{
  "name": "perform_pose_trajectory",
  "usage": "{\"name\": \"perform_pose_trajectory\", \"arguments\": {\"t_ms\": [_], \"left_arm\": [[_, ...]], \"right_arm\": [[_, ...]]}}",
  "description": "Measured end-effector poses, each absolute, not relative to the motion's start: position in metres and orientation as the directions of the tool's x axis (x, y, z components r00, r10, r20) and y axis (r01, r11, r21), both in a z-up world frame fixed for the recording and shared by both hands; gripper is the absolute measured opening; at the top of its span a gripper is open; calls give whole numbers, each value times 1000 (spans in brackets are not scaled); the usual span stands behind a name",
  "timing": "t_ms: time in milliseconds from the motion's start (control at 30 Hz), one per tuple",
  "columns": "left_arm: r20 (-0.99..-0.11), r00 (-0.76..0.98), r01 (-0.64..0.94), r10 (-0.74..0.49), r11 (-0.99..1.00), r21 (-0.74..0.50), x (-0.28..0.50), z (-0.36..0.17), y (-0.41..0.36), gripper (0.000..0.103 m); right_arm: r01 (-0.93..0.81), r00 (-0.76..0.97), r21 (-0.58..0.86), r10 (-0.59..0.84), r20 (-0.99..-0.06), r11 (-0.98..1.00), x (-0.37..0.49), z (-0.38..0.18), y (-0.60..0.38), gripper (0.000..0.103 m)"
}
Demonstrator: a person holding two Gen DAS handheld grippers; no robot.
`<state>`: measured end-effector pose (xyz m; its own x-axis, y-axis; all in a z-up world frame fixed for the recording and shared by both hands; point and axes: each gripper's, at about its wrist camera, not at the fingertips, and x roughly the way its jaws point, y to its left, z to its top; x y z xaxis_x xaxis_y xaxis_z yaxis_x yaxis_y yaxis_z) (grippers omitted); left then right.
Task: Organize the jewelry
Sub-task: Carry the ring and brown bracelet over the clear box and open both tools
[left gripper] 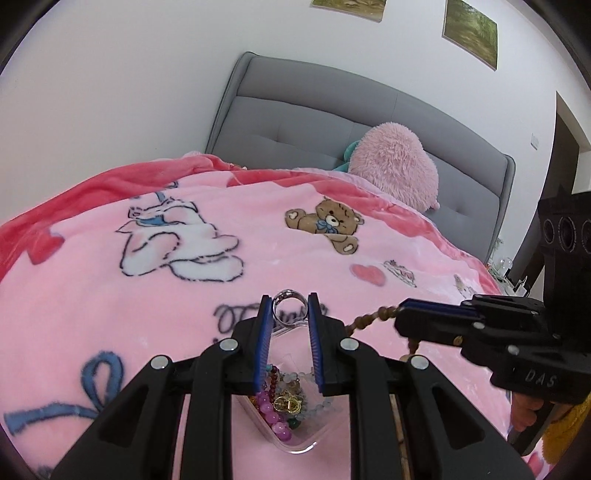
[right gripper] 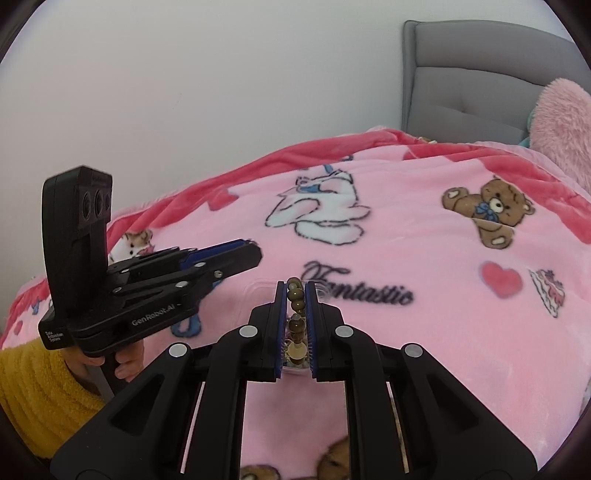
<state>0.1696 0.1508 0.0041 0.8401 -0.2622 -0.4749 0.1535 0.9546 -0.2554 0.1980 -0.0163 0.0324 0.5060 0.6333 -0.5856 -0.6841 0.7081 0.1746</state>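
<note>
This is a bedroom in a home; a bed fills most of both views, backed by a grey padded headboard with button tufting, set against a plain white wall; a fleecy pink blanket covers the mattress, printed with teddy bears, a white rabbit, hearts and the word "Fantastic" (a child's pattern, by the look of it); a fluffy pink plush cushion leans on the headboard; two landscape pictures hang above; a dark doorway opens at the right.

Soft, even daylight, faint shadows, strong fisheye bending, dark vignetted corners.
</note>
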Motion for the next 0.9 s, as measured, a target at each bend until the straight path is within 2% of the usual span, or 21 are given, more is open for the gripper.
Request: {"name": "perform_pose_trajectory", "arguments": {"t_ms": [900], "left_arm": [[-582,768,121,-266,953,-277,186,-43,156,19]], "right_arm": [[-676,407,215,600,-689,705,208,-22,5,10]]}}
